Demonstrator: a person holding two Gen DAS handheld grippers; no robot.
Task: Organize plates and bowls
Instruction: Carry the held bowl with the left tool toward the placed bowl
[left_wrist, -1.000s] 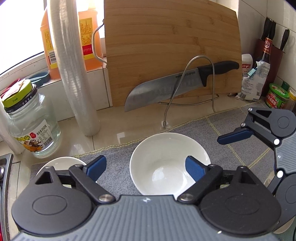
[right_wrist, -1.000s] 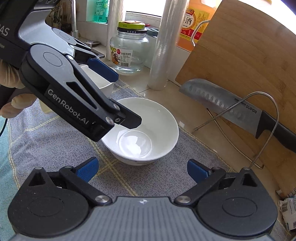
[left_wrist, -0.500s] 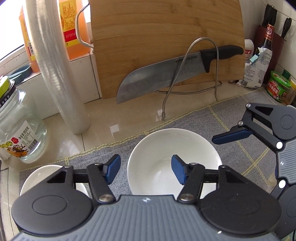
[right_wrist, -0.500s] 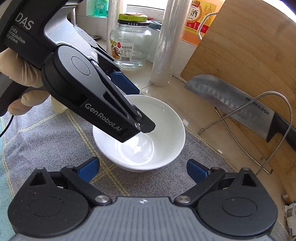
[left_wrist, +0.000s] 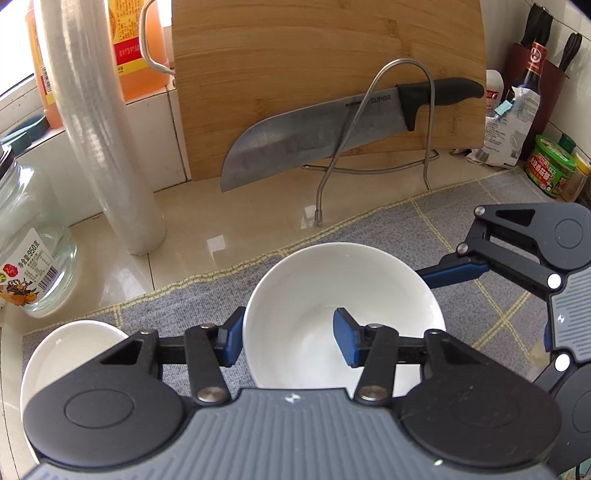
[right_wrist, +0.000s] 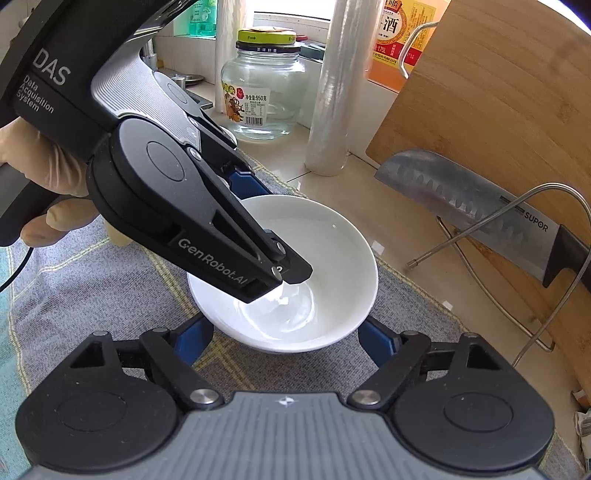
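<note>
A white bowl (left_wrist: 343, 284) sits upright on the grey checked mat (left_wrist: 461, 229). My left gripper (left_wrist: 288, 341) is shut on the bowl's left wall, with one blue pad outside and the other inside. My right gripper (right_wrist: 284, 339) straddles the same bowl (right_wrist: 325, 251) from the near side. Its jaws are closing, and both blue pads touch the outer wall under the rim. In the left wrist view one right finger (left_wrist: 454, 269) meets the bowl's right rim. A second, smaller white bowl (left_wrist: 70, 354) rests on the mat's left end, partly hidden by the left gripper's body.
Behind the mat a wire rack (left_wrist: 373, 122) holds a large knife (left_wrist: 317, 133) against an upright bamboo board (left_wrist: 325, 55). A cling-film roll (left_wrist: 99, 122), a glass jar (left_wrist: 29, 251) and an orange bottle (left_wrist: 133, 40) stand at the back left. Sauce bottles and jars (left_wrist: 550, 166) crowd the right corner.
Both grippers' jaws have narrowed from wide open. The left pads came together over the bowl's wall and the right pads drew in against its sides. Both grippers sank slightly toward the bowl.
</note>
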